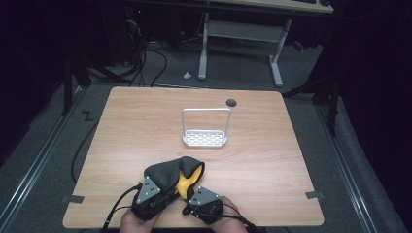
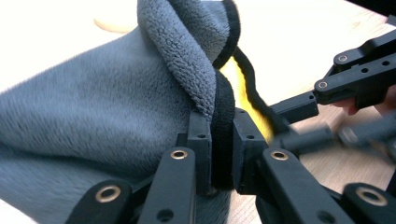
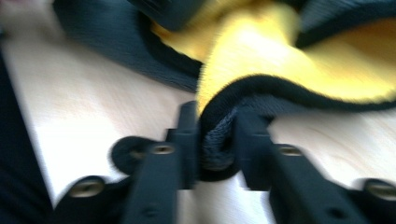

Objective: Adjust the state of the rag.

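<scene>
White wire rack [image 1: 204, 139] at mid surface [image 1: 145, 126], nothing inside. Grey-and-yellow cloth [image 1: 176, 172] bunched at near edge, well apart from rack. Left gripper [image 2: 223, 140] clamped on black hem; right gripper [image 3: 219, 140] likewise (view blurred). Nothing between cloth and rack.

Beyond the cloth [image 1: 176, 171], 1 rack [image 1: 205, 127] seemingly blocks mid-table [image 1: 126, 126].

A lab or recording room. The wooden tabletop [image 1: 145, 126] stands on grey carpet. Loose cables [image 1: 145, 63] and a white-legged desk [image 1: 243, 34] sit behind.
</scene>
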Demonstrator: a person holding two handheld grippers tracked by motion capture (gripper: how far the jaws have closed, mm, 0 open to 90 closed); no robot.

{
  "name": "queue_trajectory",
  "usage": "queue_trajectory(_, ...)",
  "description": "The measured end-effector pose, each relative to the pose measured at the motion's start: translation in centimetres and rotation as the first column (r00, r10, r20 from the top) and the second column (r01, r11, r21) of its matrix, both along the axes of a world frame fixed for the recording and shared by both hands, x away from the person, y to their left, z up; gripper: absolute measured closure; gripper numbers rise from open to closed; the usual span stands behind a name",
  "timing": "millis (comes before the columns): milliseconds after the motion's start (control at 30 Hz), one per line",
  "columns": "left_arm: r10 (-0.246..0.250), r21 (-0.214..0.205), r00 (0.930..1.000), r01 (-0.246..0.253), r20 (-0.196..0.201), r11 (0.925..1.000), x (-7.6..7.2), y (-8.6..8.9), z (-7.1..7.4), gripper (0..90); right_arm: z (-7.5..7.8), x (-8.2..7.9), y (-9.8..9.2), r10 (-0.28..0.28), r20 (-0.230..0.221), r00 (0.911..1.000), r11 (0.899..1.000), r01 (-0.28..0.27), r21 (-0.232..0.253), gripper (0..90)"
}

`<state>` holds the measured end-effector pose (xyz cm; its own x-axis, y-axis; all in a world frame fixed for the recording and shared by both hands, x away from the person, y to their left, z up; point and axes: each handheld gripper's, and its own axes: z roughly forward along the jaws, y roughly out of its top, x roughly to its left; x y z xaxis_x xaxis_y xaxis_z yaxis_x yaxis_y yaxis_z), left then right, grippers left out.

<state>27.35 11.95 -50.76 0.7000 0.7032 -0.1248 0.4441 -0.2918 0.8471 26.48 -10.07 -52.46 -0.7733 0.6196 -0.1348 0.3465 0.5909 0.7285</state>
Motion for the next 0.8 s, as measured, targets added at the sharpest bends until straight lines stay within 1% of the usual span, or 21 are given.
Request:
queue_trajectory(33, 0.009, -0.007, 0.9999, -0.009, 0.009, 0.9999, -0.1, 0.3, 0.3, 81.0, 0.1, 0.1, -0.4, -0.021, 0.000, 0.9998, 1.000, 0.021, -0.003, 81.5)
queue_trajectory(100, 0.025, -0.019, 0.9996, -0.024, 0.017, 0.9995, -0.1, 0.9, 0.6, 81.5, 0.3, 0.8, -1.6, -0.062, 0.017, 0.9979, 0.998, 0.062, 0.006, 82.2)
queue_trajectory(167, 0.031, -0.023, 0.9994, -0.030, 0.016, 0.9993, 0.0, 1.3, 0.8, 81.9, 0.5, 1.7, -3.2, -0.116, 0.024, 0.9929, 0.993, 0.116, 0.017, 82.3)
queue_trajectory(200, 0.032, -0.025, 0.9994, -0.032, 0.015, 0.9992, 0.0, 1.4, 0.7, 82.0, 0.6, 2.2, -4.2, -0.143, 0.031, 0.9892, 0.990, 0.143, 0.022, 82.3)
queue_trajectory(233, 0.029, -0.027, 0.9995, -0.029, 0.009, 0.9992, 0.0, 1.4, 0.7, 82.1, 0.7, 3.2, -6.0, -0.205, 0.041, 0.9779, 0.979, 0.204, 0.030, 82.4)
queue_trajectory(267, 0.025, -0.030, 0.9997, -0.025, 0.004, 0.9992, 0.0, 1.3, 0.6, 82.1, 0.7, 3.2, -6.0, -0.205, 0.041, 0.9779, 0.979, 0.204, 0.030, 82.4)
queue_trajectory(300, 0.015, -0.023, 0.9999, -0.015, 0.001, 0.9996, -0.1, 1.1, 0.5, 82.2, 0.7, 4.2, -7.8, -0.265, 0.064, 0.9622, 0.964, 0.264, 0.023, 82.4)
queue_trajectory(333, 0.003, -0.018, 1.0000, -0.003, 0.003, 0.9998, -0.3, 0.7, 0.4, 82.3, 0.6, 4.8, -9.0, -0.299, 0.074, 0.9513, 0.954, 0.299, 0.015, 82.4)
queue_trajectory(367, -0.008, -0.012, 1.0000, 0.008, 0.004, 0.9999, -0.3, 0.4, 0.4, 82.3, 0.6, 4.8, -9.0, -0.299, 0.074, 0.9513, 0.954, 0.299, 0.015, 82.4)
queue_trajectory(400, -0.020, -0.006, 0.9998, 0.020, 0.005, 0.9998, -0.5, 0.1, 0.4, 82.6, 0.5, 5.7, -10.6, -0.349, 0.083, 0.9335, 0.937, 0.350, 0.005, 82.5)
queue_trajectory(433, -0.032, 0.004, 0.9994, 0.032, 0.009, 0.9995, -0.6, -0.2, 0.3, 82.6, 0.5, 5.7, -10.6, -0.349, 0.083, 0.9335, 0.937, 0.350, 0.005, 82.5)
queue_trajectory(467, -0.039, 0.010, 0.9991, 0.039, 0.013, 0.9992, -0.7, -0.4, 0.3, 82.8, 0.4, 6.2, -11.6, -0.375, 0.082, 0.9234, 0.927, 0.376, 0.004, 82.5)
queue_trajectory(500, -0.047, 0.015, 0.9988, 0.046, 0.014, 0.9988, -0.7, -0.6, 0.3, 82.9, 0.2, 6.6, -12.4, -0.407, 0.077, 0.9104, 0.913, 0.407, 0.004, 82.6)
queue_trajectory(533, -0.047, 0.017, 0.9988, 0.047, 0.014, 0.9988, -0.7, -0.7, 0.2, 83.1, 0.1, 7.0, -13.3, -0.430, 0.081, 0.8991, 0.902, 0.432, -0.001, 82.7)
queue_trajectory(567, -0.045, 0.017, 0.9989, 0.045, 0.011, 0.9988, -0.7, -0.6, 0.2, 83.1, 0.0, 7.5, -14.2, -0.464, 0.087, 0.8813, 0.884, 0.467, -0.005, 82.7)
queue_trajectory(600, -0.041, 0.018, 0.9991, 0.041, 0.011, 0.9990, -0.6, -0.5, 0.1, 83.1, -0.1, 7.7, -14.7, -0.482, 0.089, 0.8717, 0.875, 0.484, -0.006, 82.7)
queue_trajectory(633, -0.039, 0.018, 0.9992, 0.039, 0.009, 0.9991, -0.5, -0.4, 0.0, 83.1, -0.1, 7.9, -15.5, -0.508, 0.092, 0.8566, 0.860, 0.510, -0.001, 82.7)
queue_trajectory(667, -0.038, 0.016, 0.9993, 0.038, 0.008, 0.9992, -0.4, -0.3, 0.0, 83.1, -0.1, 8.1, -16.1, -0.523, 0.088, 0.8480, 0.852, 0.524, 0.009, 82.5)
queue_trajectory(700, -0.033, 0.019, 0.9994, 0.033, 0.011, 0.9993, -0.3, -0.2, -0.1, 83.1, 0.0, 8.1, -16.4, -0.532, 0.079, 0.8434, 0.847, 0.532, 0.019, 82.4)
queue_trajectory(733, -0.033, 0.024, 0.9994, 0.032, 0.013, 0.9992, -0.1, -0.1, -0.1, 83.3, 0.1, 8.1, -16.8, -0.541, 0.081, 0.8369, 0.841, 0.541, 0.025, 82.3)
queue_trajectory(800, -0.022, 0.029, 0.9997, 0.022, 0.012, 0.9993, 0.2, 0.1, -0.3, 83.3, 0.1, 8.0, -16.8, -0.538, 0.086, 0.8387, 0.843, 0.538, 0.023, 82.1)
